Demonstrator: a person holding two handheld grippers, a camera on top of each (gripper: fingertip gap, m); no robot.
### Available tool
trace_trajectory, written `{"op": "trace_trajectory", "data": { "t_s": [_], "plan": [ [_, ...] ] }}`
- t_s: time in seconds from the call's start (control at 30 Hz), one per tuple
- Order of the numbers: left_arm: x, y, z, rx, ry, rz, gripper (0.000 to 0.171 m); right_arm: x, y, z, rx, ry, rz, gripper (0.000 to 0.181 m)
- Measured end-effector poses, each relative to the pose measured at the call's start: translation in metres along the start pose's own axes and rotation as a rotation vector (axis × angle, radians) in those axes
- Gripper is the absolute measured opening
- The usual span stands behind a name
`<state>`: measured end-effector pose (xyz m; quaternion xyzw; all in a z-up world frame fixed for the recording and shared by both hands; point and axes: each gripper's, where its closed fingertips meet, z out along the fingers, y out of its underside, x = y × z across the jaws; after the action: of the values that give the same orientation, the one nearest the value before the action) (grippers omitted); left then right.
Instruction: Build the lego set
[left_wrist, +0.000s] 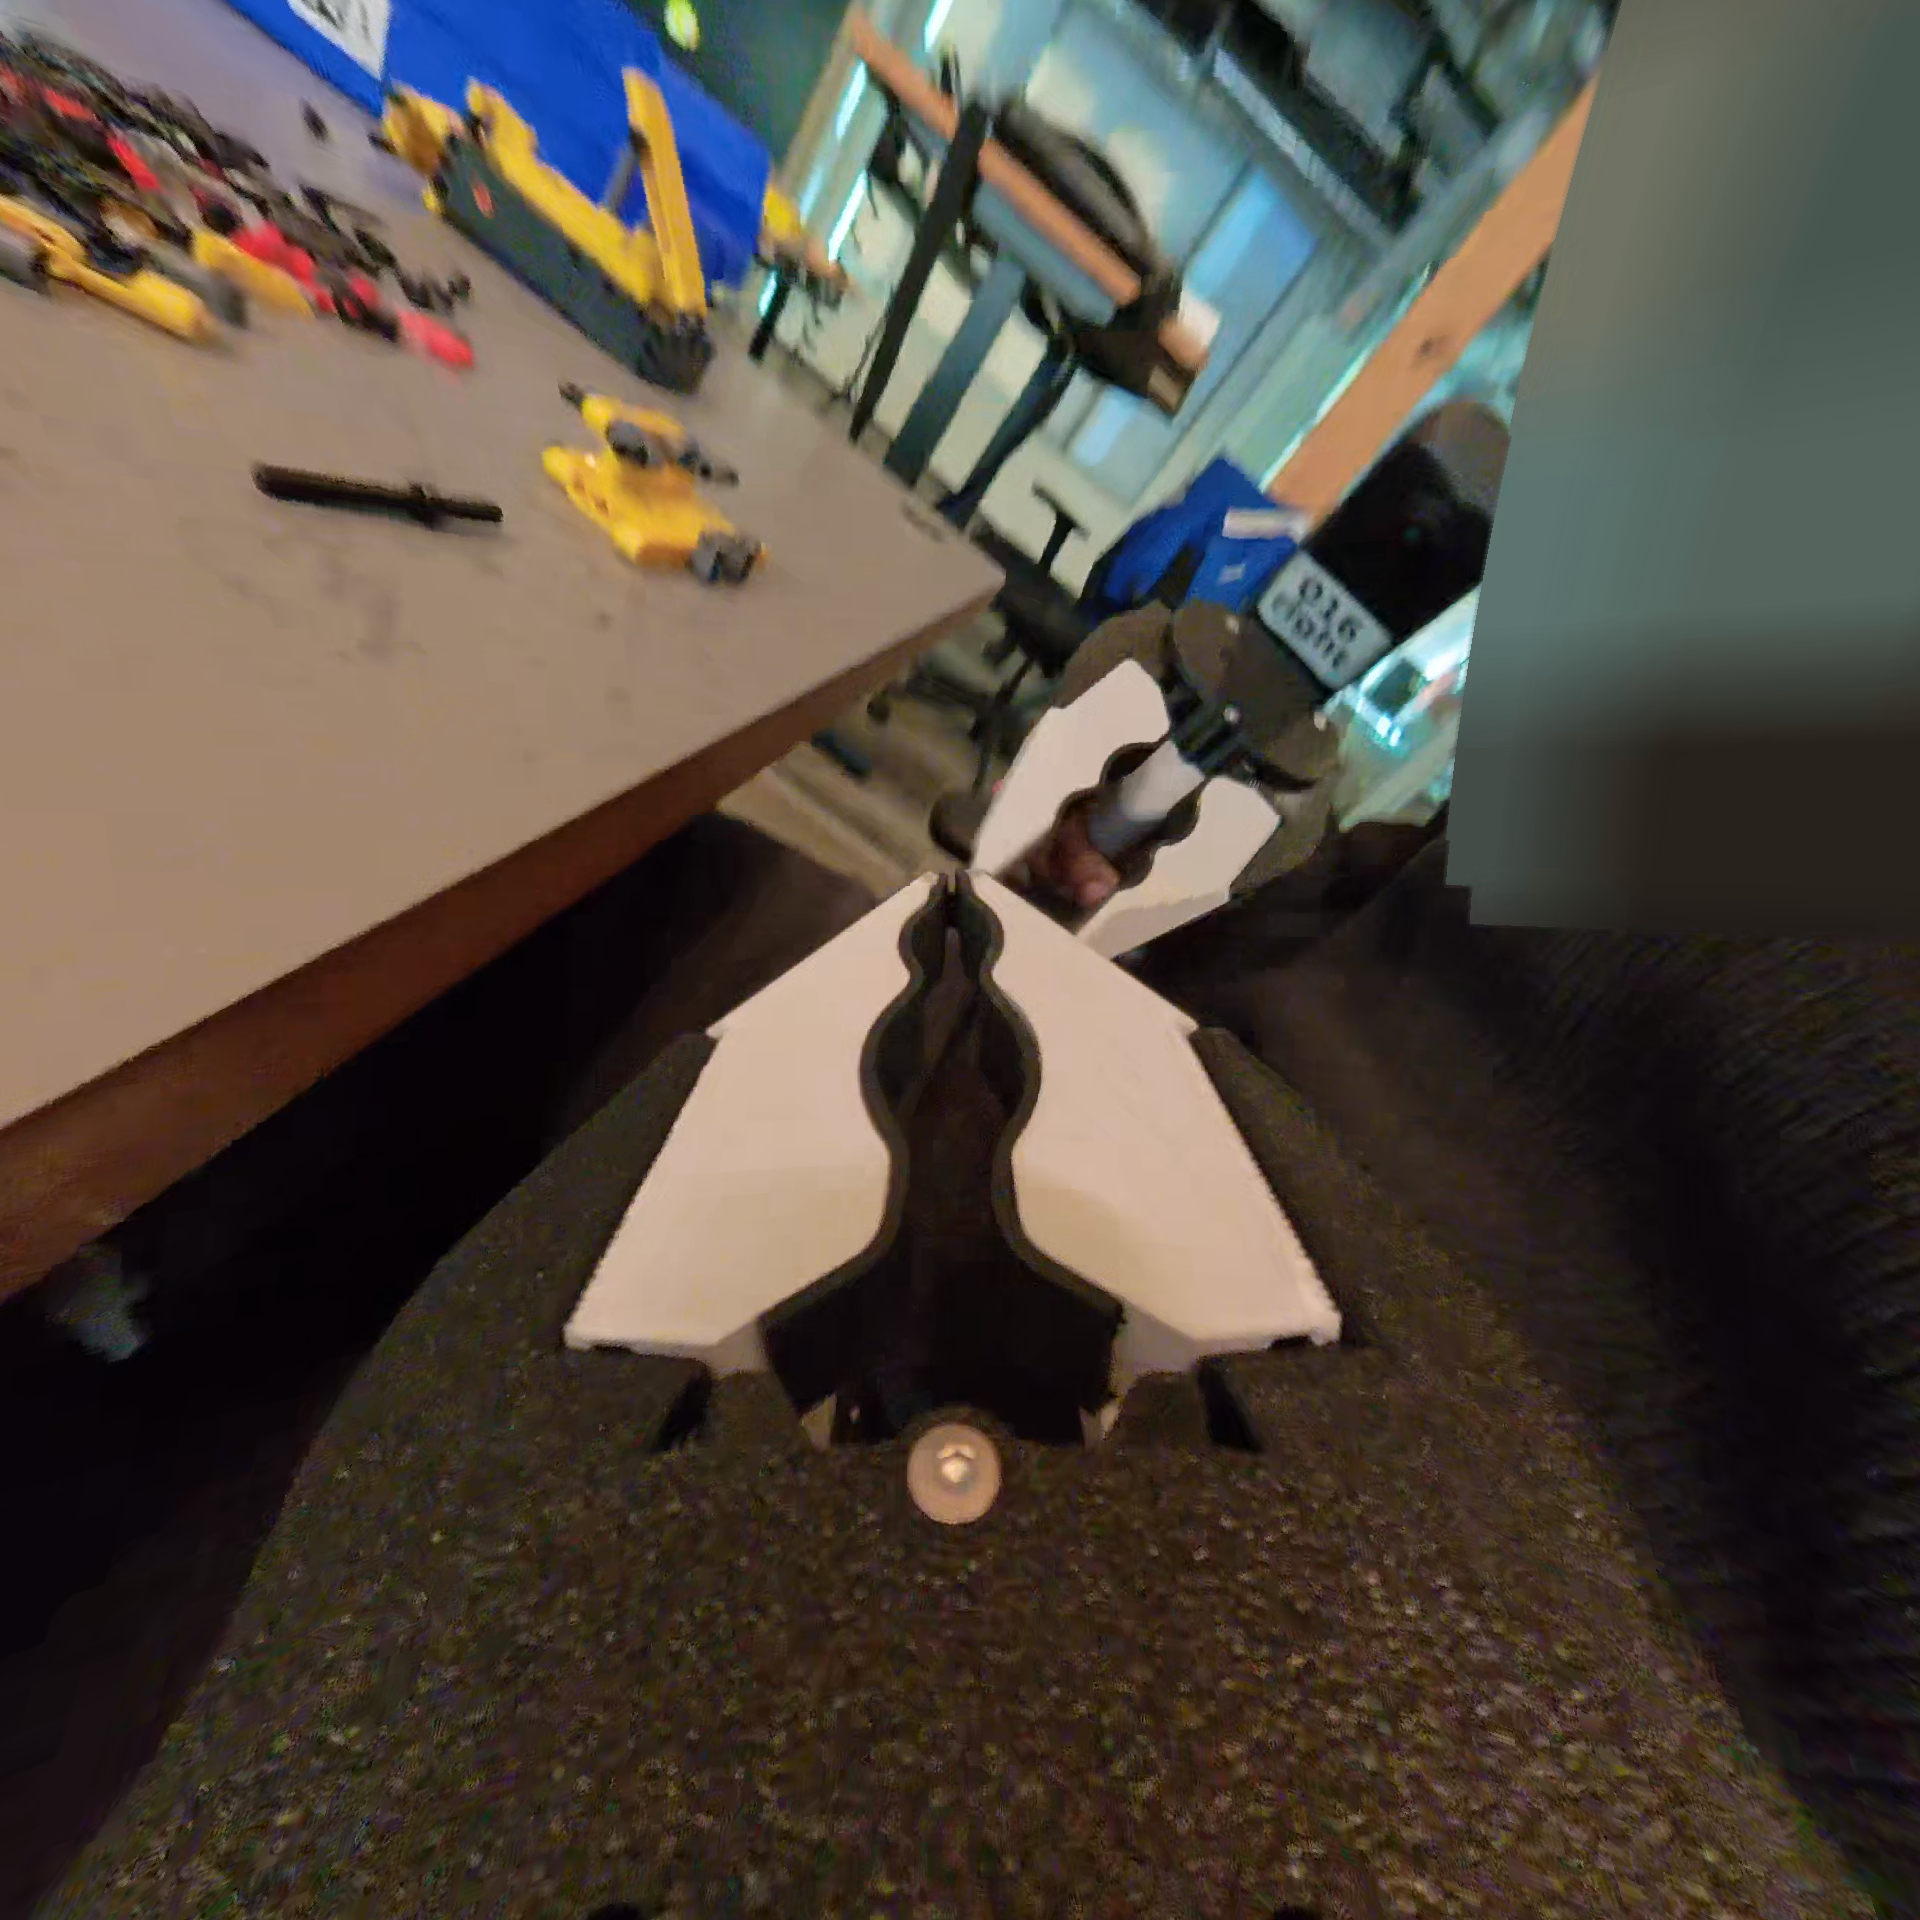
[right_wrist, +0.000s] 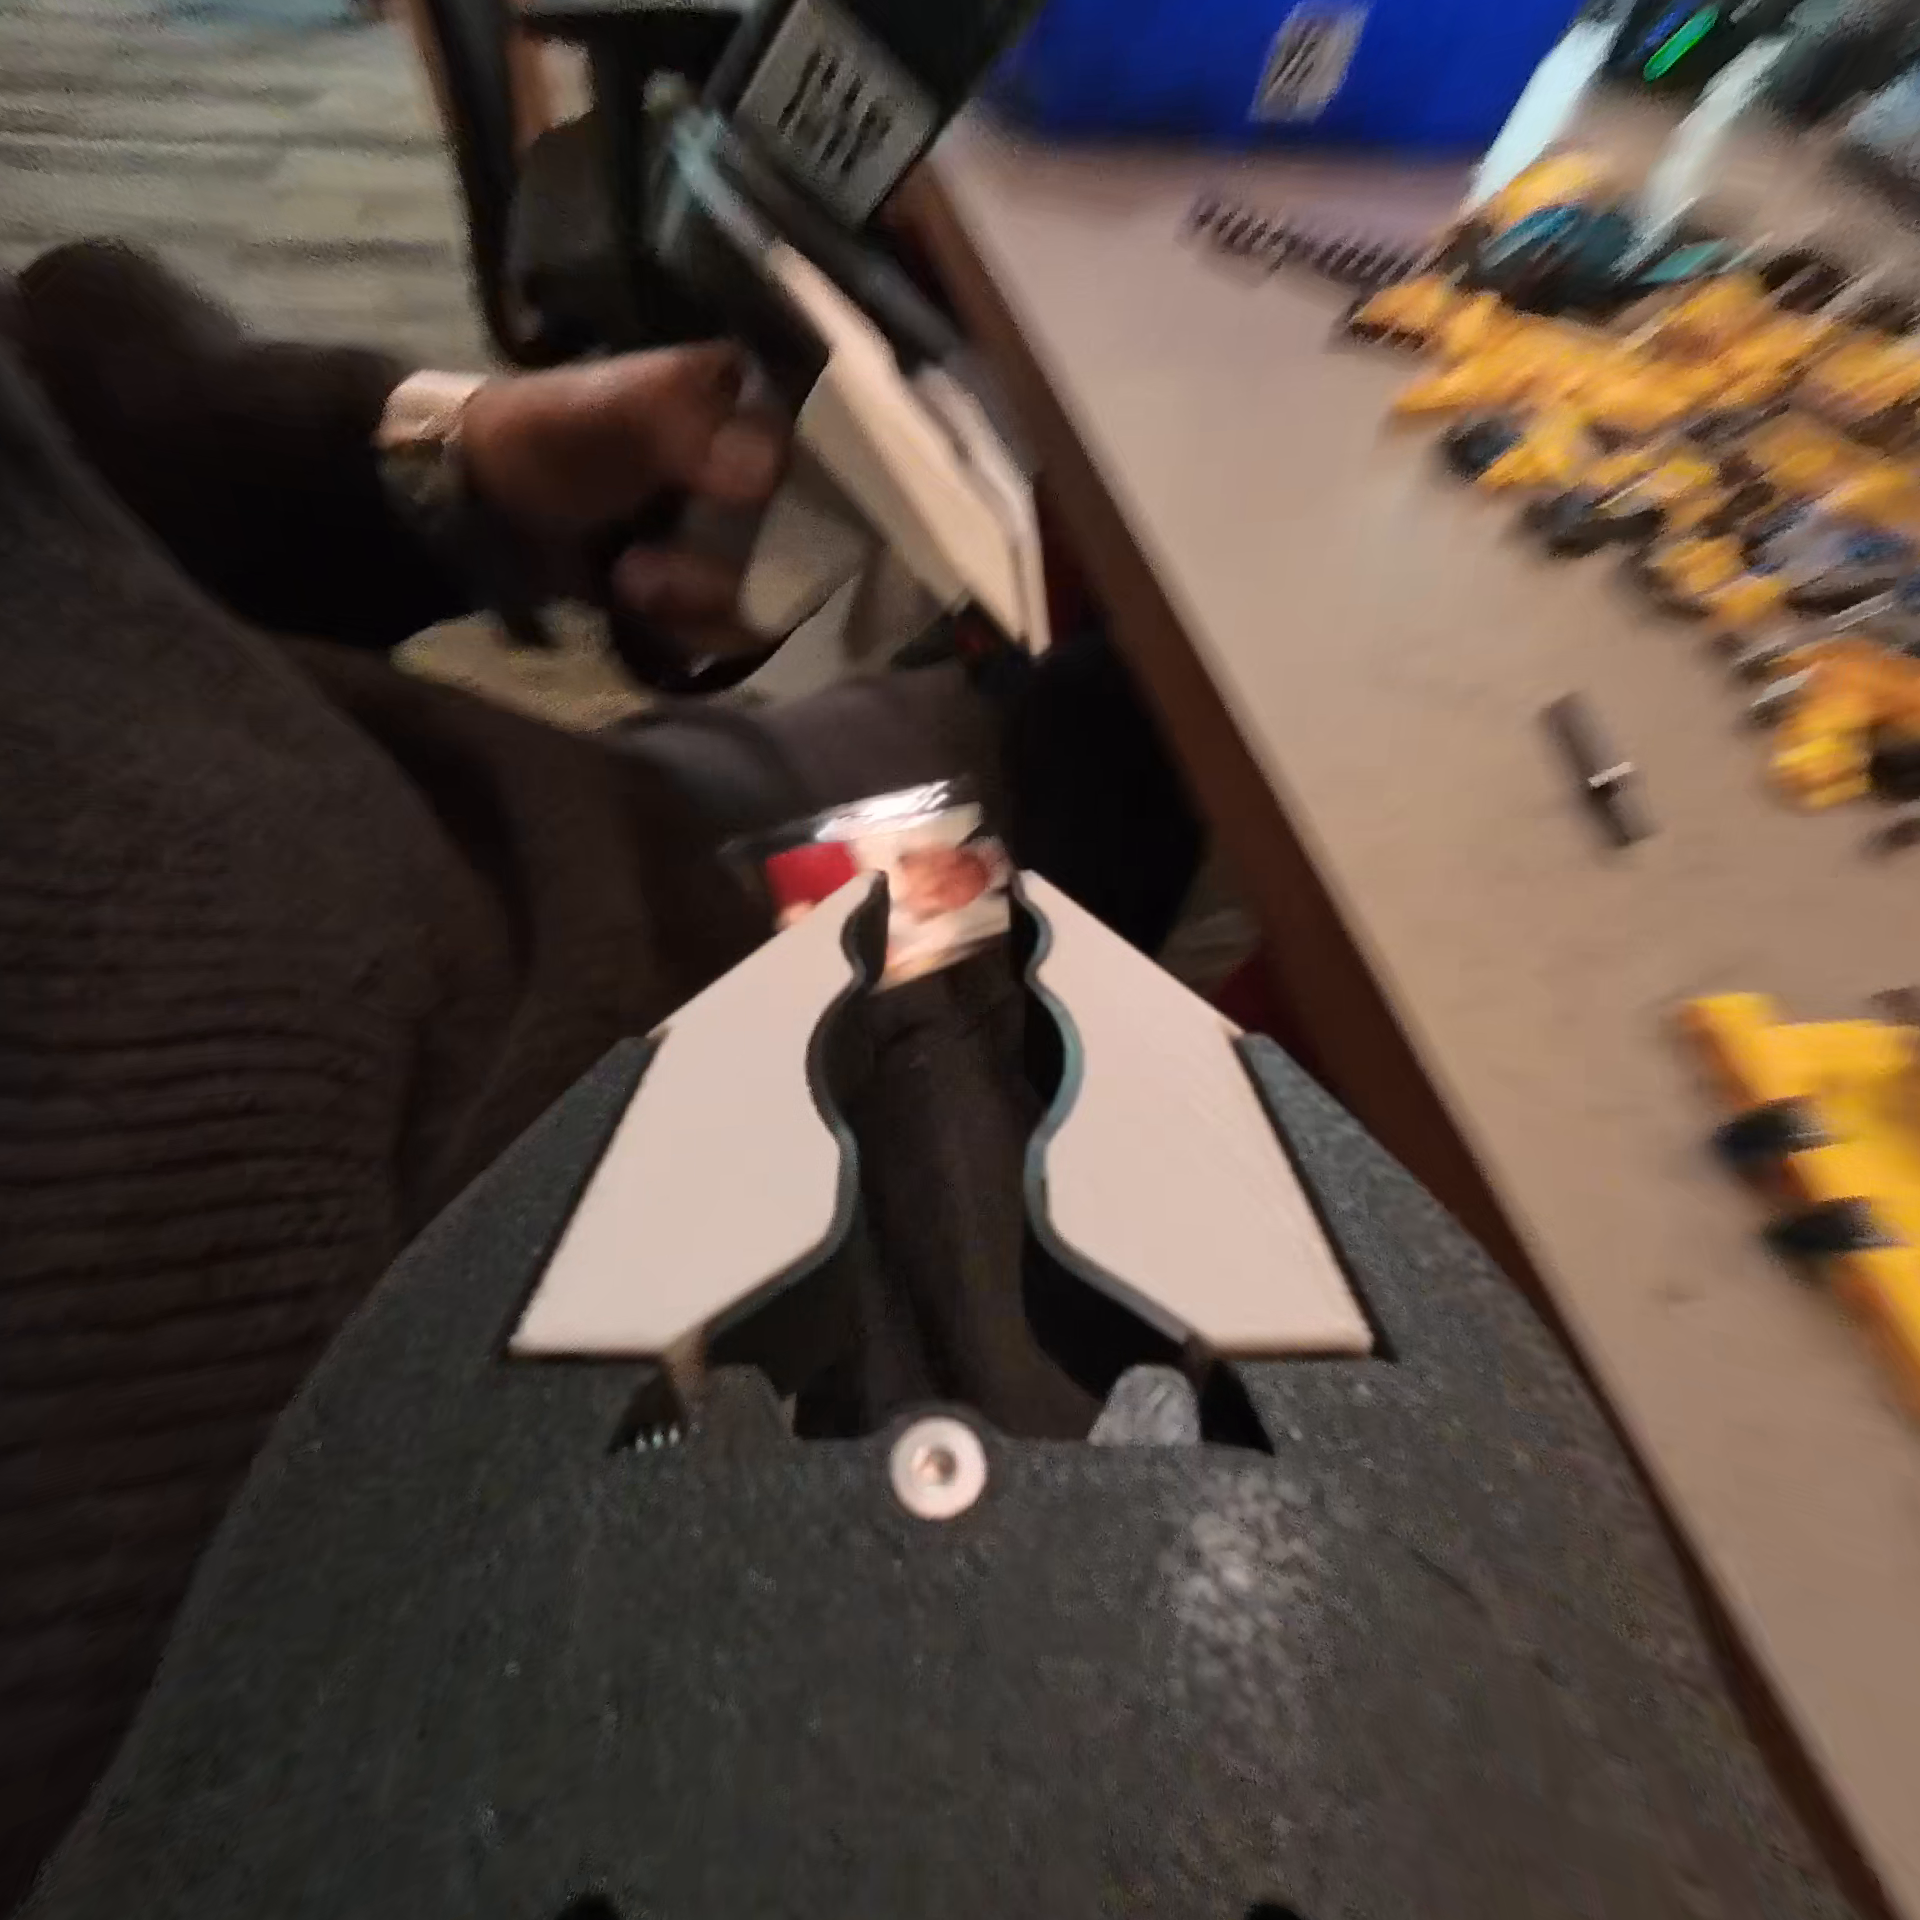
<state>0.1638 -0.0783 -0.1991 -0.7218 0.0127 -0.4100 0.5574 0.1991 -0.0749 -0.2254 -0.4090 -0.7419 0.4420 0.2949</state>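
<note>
My left gripper (left_wrist: 951, 883) is shut and empty. It is held below the front edge of a grey table (left_wrist: 312, 727), over dark clothing. The white fingers (left_wrist: 1081, 748) of my right gripper show just beyond it, with a hand behind them. In the right wrist view my right gripper (right_wrist: 951, 883) has its jaws a little apart. A small red-and-white packet with a foil top (right_wrist: 935, 883) shows at and beyond its tips, and I cannot tell whether it is touched. The left gripper's white finger (right_wrist: 914, 468) and the hand holding it (right_wrist: 623, 457) are farther off.
On the table lie a black rod (left_wrist: 374, 497), a small yellow part (left_wrist: 644, 499), a larger yellow-and-black assembly (left_wrist: 582, 218) and a pile of yellow, red and black pieces (left_wrist: 156, 229). A blue cloth (left_wrist: 582, 83) is at the back. Chairs and desks stand beyond the table. Some 5 cm of space lies between my two pairs of fingers.
</note>
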Motion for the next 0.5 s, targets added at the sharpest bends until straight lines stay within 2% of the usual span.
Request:
{"op": "trace_trajectory", "data": {
  "t_s": [0.1, 0.23, 0.33, 0.5],
  "plan": [
    [-0.001, -0.019, 0.001, 0.14, -0.018, -0.094, 0.0, 0.023, -0.031, -0.002, 0.103, 0.156, -0.1, 0.027],
    [-0.002, -0.041, 0.003, 0.332, -0.026, -0.246, 0.0, 0.037, -0.044, 0.002, 0.126, 0.248, -0.198, 0.027],
    [-0.004, -0.04, 0.01, 0.326, -0.038, -0.28, 0.0, 0.047, -0.056, -0.002, 0.161, 0.313, -0.248, 0.026],
    [-0.006, -0.041, 0.015, 0.336, -0.042, -0.323, 0.0, 0.051, -0.06, 0.001, 0.147, 0.292, -0.275, 0.017]
  ]
}}
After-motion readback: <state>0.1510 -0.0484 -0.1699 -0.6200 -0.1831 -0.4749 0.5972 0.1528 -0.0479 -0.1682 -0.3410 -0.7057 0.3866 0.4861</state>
